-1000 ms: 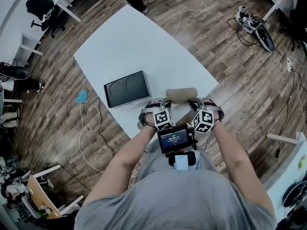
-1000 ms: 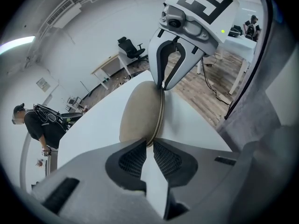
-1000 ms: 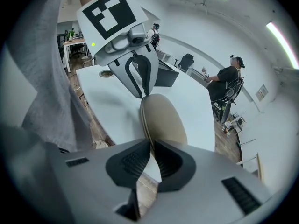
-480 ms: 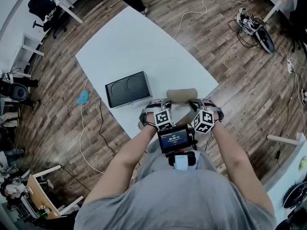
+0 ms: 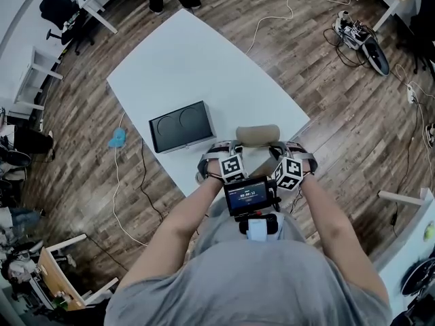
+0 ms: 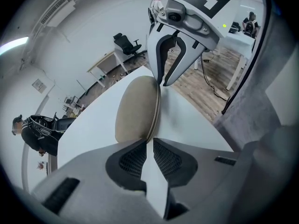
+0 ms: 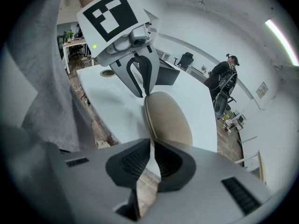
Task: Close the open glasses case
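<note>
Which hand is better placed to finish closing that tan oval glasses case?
Nearly even: left gripper and right gripper flank the tan oval glasses case, jaws almost together. Perhaps left: the seam points at its tips.

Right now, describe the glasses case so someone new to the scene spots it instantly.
Start at the white table and go to its edge nearest the person. The glasses case lies there, between the tips of the left gripper and the right gripper. It is a rounded tan oblong, unlike the flat black tray with two round hollows nearby.
</note>
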Demonstrator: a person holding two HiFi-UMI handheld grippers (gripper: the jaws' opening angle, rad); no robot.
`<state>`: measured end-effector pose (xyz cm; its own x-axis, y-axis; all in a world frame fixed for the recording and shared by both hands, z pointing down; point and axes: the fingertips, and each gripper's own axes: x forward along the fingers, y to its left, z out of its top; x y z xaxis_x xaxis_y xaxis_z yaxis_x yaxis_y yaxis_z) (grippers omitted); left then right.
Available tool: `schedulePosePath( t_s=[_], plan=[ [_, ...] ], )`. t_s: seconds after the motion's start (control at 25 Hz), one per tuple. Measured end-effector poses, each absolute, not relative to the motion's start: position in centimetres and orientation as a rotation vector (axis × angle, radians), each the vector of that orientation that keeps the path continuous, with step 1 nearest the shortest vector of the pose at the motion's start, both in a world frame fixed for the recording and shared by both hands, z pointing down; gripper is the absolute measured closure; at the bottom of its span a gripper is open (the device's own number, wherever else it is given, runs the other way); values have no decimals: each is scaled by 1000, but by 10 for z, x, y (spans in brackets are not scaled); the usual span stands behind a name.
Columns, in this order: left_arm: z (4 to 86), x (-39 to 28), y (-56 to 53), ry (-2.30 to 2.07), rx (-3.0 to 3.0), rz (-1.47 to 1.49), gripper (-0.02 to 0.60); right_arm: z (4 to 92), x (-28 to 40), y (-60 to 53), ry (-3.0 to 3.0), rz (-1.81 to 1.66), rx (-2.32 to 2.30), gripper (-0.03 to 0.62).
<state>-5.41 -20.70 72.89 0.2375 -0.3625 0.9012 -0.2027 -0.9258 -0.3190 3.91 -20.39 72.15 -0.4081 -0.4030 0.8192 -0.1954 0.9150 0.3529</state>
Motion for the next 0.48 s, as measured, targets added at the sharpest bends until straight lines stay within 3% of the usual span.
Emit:
schedulePosePath(
  t_s=[0.48],
  plan=[
    [729,-54,-207,510,-2336,-1795,534,714,38,-208,-2014,-213,457,549]
  ],
)
